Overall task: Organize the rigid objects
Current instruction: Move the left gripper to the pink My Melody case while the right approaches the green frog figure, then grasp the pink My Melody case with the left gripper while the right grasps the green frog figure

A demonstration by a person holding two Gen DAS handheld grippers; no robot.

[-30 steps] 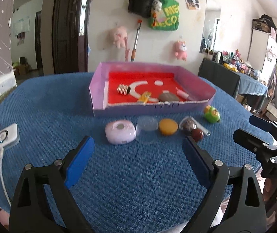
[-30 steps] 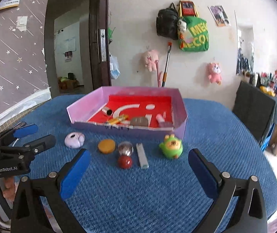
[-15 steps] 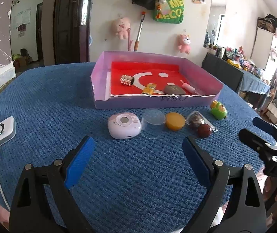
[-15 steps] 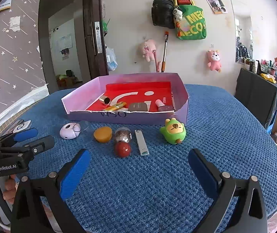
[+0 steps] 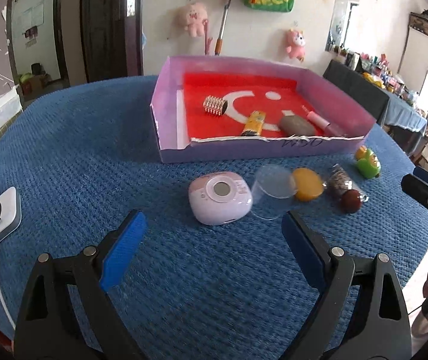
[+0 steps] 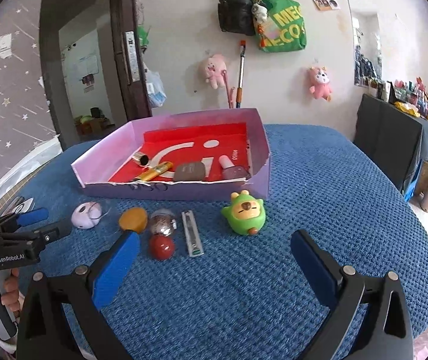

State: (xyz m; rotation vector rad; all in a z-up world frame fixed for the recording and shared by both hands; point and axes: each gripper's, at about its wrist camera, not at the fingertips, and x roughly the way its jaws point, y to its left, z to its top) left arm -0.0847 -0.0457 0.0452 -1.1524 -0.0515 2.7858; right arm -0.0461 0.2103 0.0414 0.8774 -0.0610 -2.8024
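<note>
We have the left gripper (image 5: pixel 211 234) hanging spread wide over the blue table (image 5: pixel 73 156), nothing between its pads, the lilac gadget (image 5: pixel 220 197) just beyond at twelve o'clock. Our right gripper (image 6: pixel 214 255) is equally wide and empty; the red ball (image 6: pixel 161 247), nail clipper (image 6: pixel 192 237) and green toy (image 6: pixel 245 216) sit ahead around eleven to one o'clock. Farther back, the purple tray (image 6: pixel 181 191) holds a few items.

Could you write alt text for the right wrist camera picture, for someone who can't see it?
An open blue-padded claw hovers over a blue tablecloth, facing a green toy, nail clipper, red ball and orange disc lined before a purple box holding small items.
</note>
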